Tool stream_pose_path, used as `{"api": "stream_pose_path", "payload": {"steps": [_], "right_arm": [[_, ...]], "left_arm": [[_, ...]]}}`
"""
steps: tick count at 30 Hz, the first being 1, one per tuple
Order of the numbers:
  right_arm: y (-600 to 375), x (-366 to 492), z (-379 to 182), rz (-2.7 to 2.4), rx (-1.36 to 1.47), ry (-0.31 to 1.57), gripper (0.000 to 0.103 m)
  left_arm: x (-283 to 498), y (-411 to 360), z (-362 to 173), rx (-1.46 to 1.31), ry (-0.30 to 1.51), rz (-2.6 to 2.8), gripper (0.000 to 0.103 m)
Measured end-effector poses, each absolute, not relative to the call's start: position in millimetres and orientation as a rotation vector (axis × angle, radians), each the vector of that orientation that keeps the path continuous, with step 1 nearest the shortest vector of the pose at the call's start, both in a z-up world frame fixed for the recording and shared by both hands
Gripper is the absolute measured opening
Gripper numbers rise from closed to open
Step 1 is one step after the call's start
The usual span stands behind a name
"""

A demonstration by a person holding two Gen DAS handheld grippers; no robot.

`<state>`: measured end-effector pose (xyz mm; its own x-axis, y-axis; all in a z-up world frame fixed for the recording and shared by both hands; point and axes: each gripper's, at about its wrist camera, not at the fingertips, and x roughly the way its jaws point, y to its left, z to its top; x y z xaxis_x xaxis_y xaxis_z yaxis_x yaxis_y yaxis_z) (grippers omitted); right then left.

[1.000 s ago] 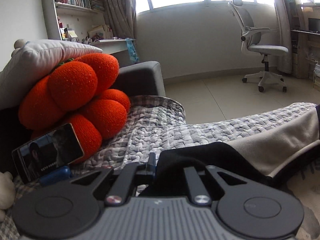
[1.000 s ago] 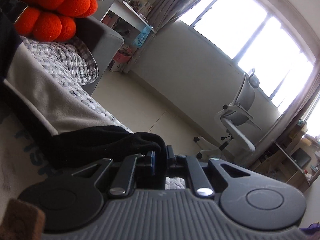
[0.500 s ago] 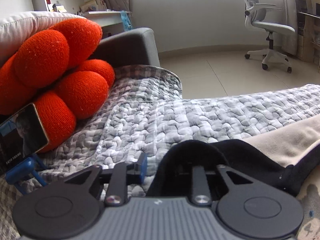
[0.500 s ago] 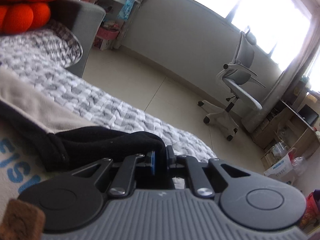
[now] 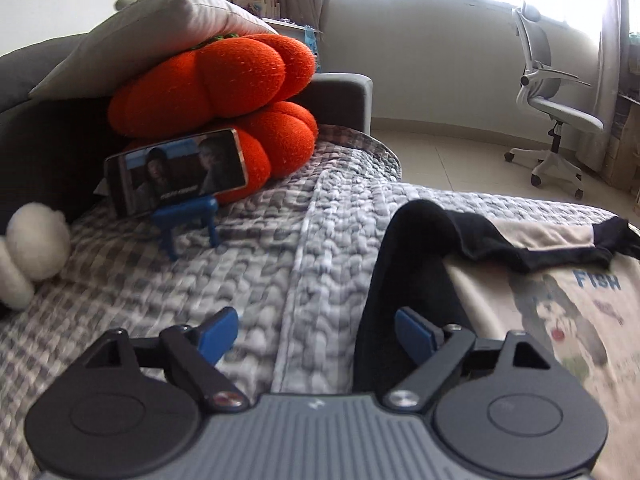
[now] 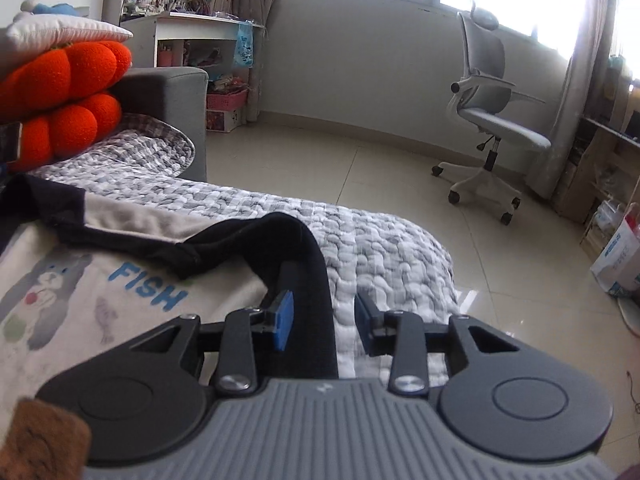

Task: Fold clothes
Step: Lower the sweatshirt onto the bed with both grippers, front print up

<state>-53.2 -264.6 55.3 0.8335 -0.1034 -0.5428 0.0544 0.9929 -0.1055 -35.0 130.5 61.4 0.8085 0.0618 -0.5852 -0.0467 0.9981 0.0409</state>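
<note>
While both tools hover low over the sofa, the cream T-shirt with black sleeves and a blue "FISH" cartoon print (image 5: 560,300) lies spread on the grey-and-white quilted sofa cover (image 5: 280,240), its black collar band slack across the chest. Left gripper (image 5: 316,328): jaws have just been opening and now stand wide; the blue pad on one side sits over the bare quilt, the other pad over the black left sleeve (image 5: 400,272), which is draped between them but not pinched. Right gripper (image 6: 322,316): jaws have just been opening, parted to a moderate gap; the black right sleeve (image 6: 308,280) runs up between the blue pads, close against the pad on the shirt side; neither pad presses on it. Both sleeves are humped up where they lie along the shirt's edges. Beyond the shirt, an orange pumpkin-shaped plush cushion (image 5: 224,76) rests under a white pillow (image 5: 160,28); a phone with a lit screen (image 5: 176,172) leans on a small blue stand (image 5: 188,220) against the cushion. A grey office chair (image 6: 492,116) stands well apart on the tiled floor.
</note>
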Motion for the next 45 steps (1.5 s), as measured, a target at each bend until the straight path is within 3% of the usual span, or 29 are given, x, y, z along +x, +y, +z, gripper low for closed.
{"api": "stream_pose_path", "payload": {"steps": [11, 19, 26, 32, 35, 45], "right_arm": [[-284, -195, 33, -0.036, -0.038, 0.637, 0.038], [-285, -203, 28, -0.039, -0.022, 0.639, 0.038], [-269, -191, 20, -0.001, -0.026, 0.65, 0.038], [-269, -187, 16, -0.034, -0.027, 0.663, 0.016], [-267, -190, 18, -0.045, -0.059, 0.653, 0.012], [-276, -188, 25, -0.137, -0.081, 0.595, 0.007]], "left_arm": [[-148, 188, 37, -0.028, 0.688, 0.175, 0.09], [-189, 252, 54, -0.206, 0.652, 0.246, 0.088], [-188, 215, 44, -0.089, 0.671, 0.118, 0.087], [-171, 174, 42, -0.093, 0.648, 0.02, 0.085], [-170, 155, 43, -0.091, 0.631, -0.018, 0.074], [-149, 110, 40, -0.087, 0.657, -0.132, 0.074]]}}
